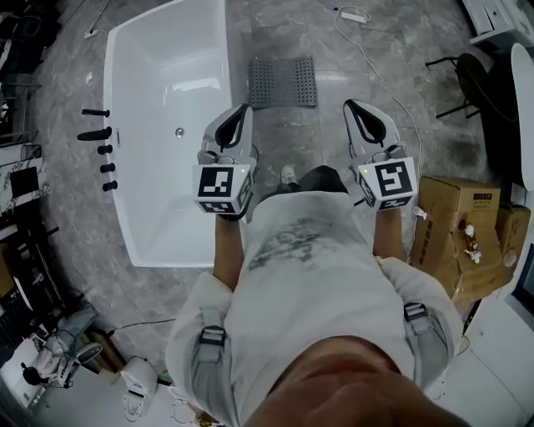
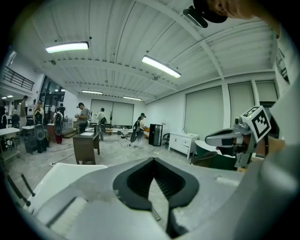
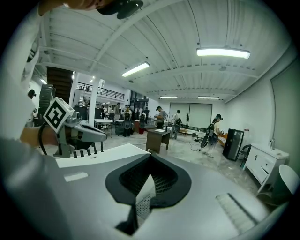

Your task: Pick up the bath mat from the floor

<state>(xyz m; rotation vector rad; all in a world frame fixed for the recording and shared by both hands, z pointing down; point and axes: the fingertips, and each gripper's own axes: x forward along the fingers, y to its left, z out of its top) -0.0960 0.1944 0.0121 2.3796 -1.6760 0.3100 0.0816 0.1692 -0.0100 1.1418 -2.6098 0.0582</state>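
Floor (image 1: pixel 325 125): spreading grey and veined like stone beneath both grippers, in a wide hall with strip lights overhead.
Bath mat (image 1: pixel 283 82): lying flat on that floor, grey and full of small holes; sitting ahead of both grippers' tips, between the lines they point along, nearer the left one; touching neither.
Left gripper (image 1: pixel 246 107): pointing forward and slightly down, jaws pressing together tip to tip with nothing between them; carrying its marker cube (image 1: pixel 222 188) at the back, over the gloved hand.
Right gripper (image 1: pixel 348 103): pointing the same way, level with its partner and well apart from it; jaws likewise pressing together, gripping nothing.
Bathtub (image 1: pixel 142 75): standing white and long just to the left of the left gripper, running on past its tips.
Taps (image 1: pixel 104 150): sticking out black from the tub's far rim, on the side away from the left gripper.
Shoe (image 1: pixel 288 175): showing on the floor behind the tips, between the two grippers.
Cardboard boxes (image 1: pixel 455 221): sitting to the right of the right gripper, behind its tips.
Power strip (image 1: pixel 355 15): lying far ahead of the right gripper, trailing a white cable back along the floor.
People (image 2: pixel 83 115): standing far off ahead of the left gripper, beyond a dark desk (image 2: pixel 86 145).
Cross view: showing the right gripper (image 2: pixel 213 139) off to the right in the left gripper view, and the left gripper (image 3: pixel 101 135) off to the left in the right gripper view.
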